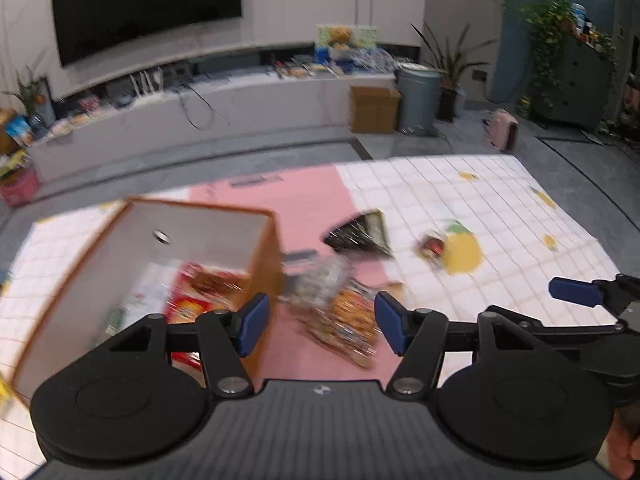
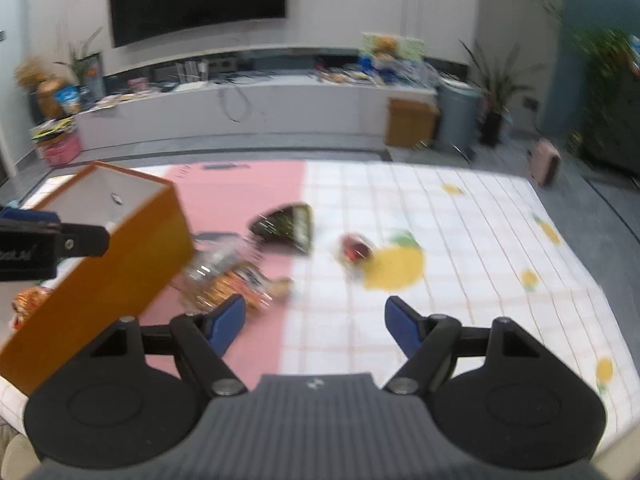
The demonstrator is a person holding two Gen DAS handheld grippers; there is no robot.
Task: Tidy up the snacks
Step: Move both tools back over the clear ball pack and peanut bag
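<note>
Over a checked mat (image 1: 480, 200), from the left wrist: left gripper (image 1: 322, 322) open and empty above a pile of snack packets (image 1: 340, 312), just beside an orange box (image 1: 160, 264) with red packets inside. From the right wrist: right gripper (image 2: 316, 326) open, empty, near the pile; dark triangular packet (image 2: 286, 230) beyond.

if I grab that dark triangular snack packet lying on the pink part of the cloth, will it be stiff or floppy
The dark triangular foil packet probably flexes and crinkles: its glinting wrapper looks like thin film. It lies flat, so it likely won't roll. The shiny surface may slip between pads, though blur hides detail.
</note>
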